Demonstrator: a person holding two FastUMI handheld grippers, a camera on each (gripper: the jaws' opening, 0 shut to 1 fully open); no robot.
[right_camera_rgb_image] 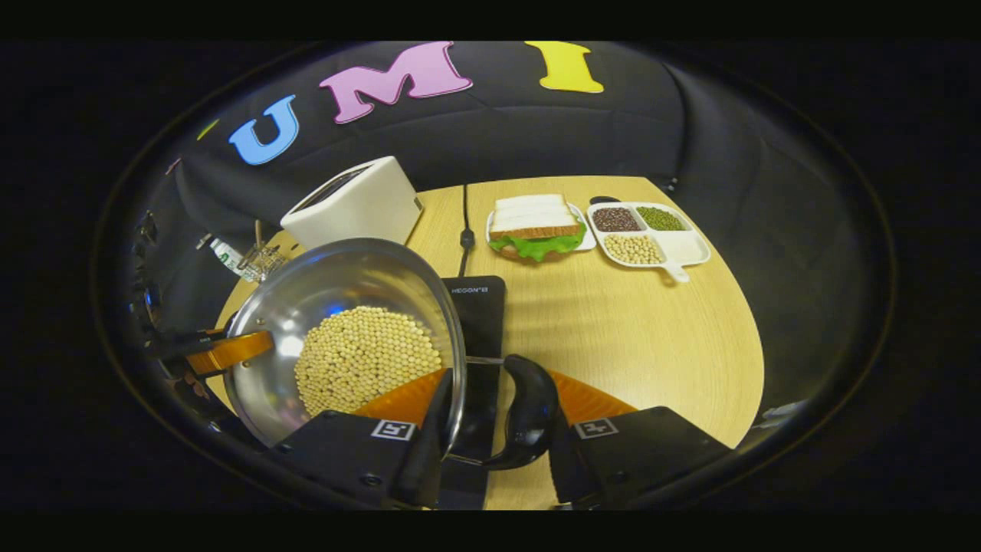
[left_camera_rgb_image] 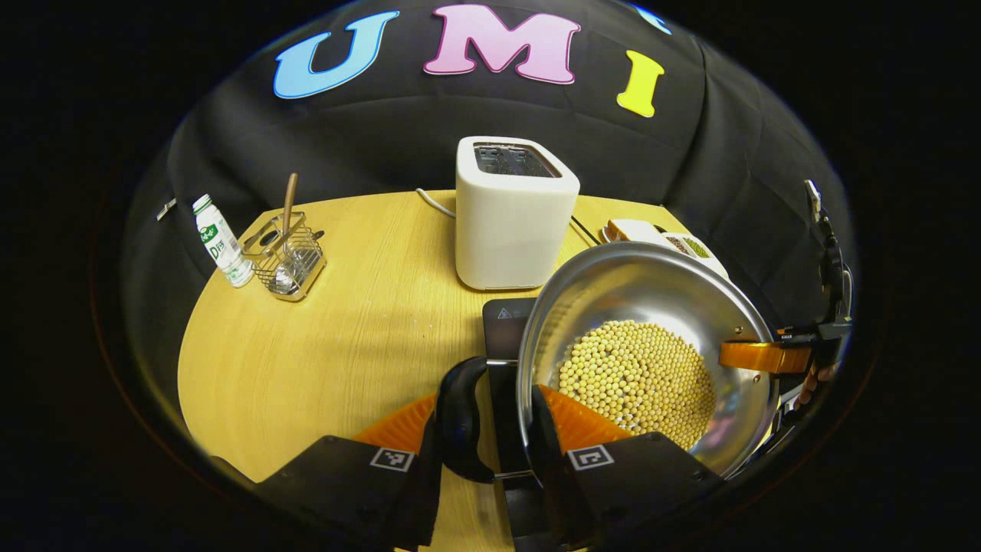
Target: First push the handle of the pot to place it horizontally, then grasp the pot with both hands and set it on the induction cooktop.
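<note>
1. White toaster [left_camera_rgb_image: 515, 215], 12 o'clock on wooden table [left_camera_rgb_image: 345, 345], slots up, cord [left_camera_rgb_image: 434, 202] running off its rear-left corner.
2. Wire caddy [left_camera_rgb_image: 285, 259] at 10 o'clock w/ a wooden-handled utensil [left_camera_rgb_image: 289, 201] standing in it.
3. Small white bottle [left_camera_rgb_image: 221, 241] w/ green label, just left of caddy.
4. Sandwich [right_camera_rgb_image: 536, 222] w/ lettuce on white plate [right_camera_rgb_image: 584, 242], 12 o'clock in right gripper view.
5. Divided white dish [right_camera_rgb_image: 678, 247] at 1 o'clock: dark, green, pale beans in separate sections.

Toaster [left_camera_rgb_image: 515, 215] stood ahead of the left claw [left_camera_rgb_image: 497, 429], beyond bare tabletop [left_camera_rgb_image: 368, 337]. Sandwich plate [right_camera_rgb_image: 538, 227] and divided dish [right_camera_rgb_image: 651, 230] lay well ahead of the right claw [right_camera_rgb_image: 490, 429].
</note>
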